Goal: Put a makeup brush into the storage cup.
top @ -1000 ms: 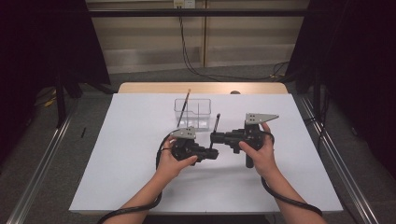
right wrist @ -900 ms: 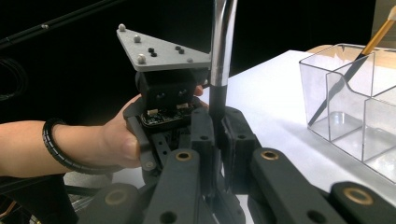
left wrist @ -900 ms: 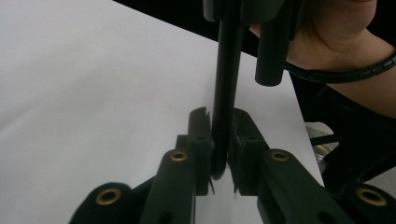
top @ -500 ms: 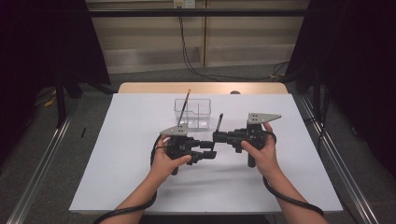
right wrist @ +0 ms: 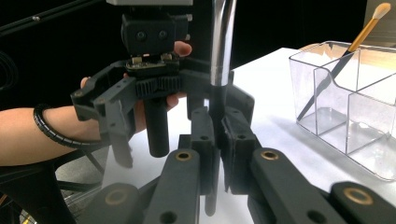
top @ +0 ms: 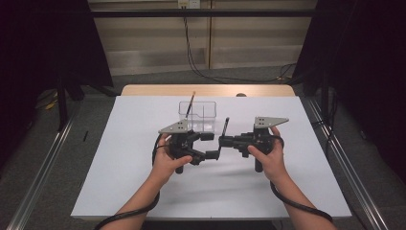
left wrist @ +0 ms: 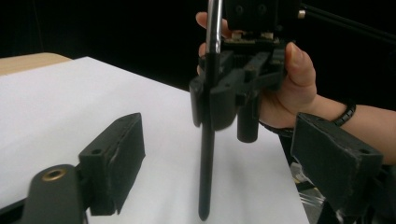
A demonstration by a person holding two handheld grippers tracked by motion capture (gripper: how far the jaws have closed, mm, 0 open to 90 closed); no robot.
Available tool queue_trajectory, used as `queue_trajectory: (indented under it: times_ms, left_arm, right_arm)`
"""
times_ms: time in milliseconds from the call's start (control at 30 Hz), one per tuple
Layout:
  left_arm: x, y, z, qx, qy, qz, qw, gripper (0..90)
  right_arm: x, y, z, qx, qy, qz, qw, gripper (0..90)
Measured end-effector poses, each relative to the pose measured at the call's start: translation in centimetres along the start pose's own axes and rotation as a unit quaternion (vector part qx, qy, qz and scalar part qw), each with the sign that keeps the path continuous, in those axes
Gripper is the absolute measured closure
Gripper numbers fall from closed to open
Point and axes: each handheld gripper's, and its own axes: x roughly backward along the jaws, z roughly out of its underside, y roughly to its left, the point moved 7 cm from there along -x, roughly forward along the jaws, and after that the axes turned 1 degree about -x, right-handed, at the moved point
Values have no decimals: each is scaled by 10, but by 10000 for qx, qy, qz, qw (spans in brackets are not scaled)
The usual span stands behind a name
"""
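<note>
Bright overhead-lit table (top: 124, 182), dark surround, soft shadows, blurred close-ups

The table (top: 119, 182) is covered in plain white, with a light wood edge at its far end. Both grippers, the left gripper (top: 209, 145) and the right gripper (top: 221, 140), are matte black with grey plates on top. The brush (left wrist: 206, 154) held upright has a black handle and a shiny silver ferrule. The organizer box (right wrist: 355, 126) is clear plastic. The second brush (right wrist: 348, 51) in it has a golden-brown handle, a black lower end and a pale tip.
</note>
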Motion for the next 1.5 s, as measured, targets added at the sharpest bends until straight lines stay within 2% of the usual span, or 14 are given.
queue_trajectory:
  times_ms: [433, 667, 800, 900, 933, 967, 1100, 1233, 1500]
  left_arm:
    - [-2, 6, -19, -27, -206, -111, 9997, 147]
    - [-4, 7, -26, -42, -254, -54, 9997, 179]
    - [-5, 6, -30, -50, -245, -36, 9997, 251]
    - [-6, 5, -31, -35, -222, 74, 9997, 369]
    - [-6, 4, -31, -24, -219, 110, 9997, 436]
    - [-5, 4, -32, -53, -212, 107, 9997, 505]
    - [-5, 4, -33, -27, -218, 67, 9997, 652]
    - [-7, 1, -33, -1, -163, 163, 9997, 745]
    - [-6, 0, -35, -113, -70, 118, 9998, 835]
  right_arm:
    - [-1, 2, -1, 76, 21, -34, 10000, 845]
    - [-1, 2, 0, 88, 45, -19, 9999, 845]
    - [-2, 2, 1, 98, 65, -23, 9999, 846]
    - [-3, 2, 1, 115, 87, -13, 9999, 845]
    - [-3, 2, 1, 117, 87, -8, 9999, 846]
    - [-4, 2, 2, 119, 99, -6, 9999, 845]
    - [-4, 3, 3, 143, 151, 7, 9998, 845]
    - [-5, 3, 2, 150, 148, 15, 9998, 845]
    - [-6, 5, 2, 162, 155, -52, 9997, 845]
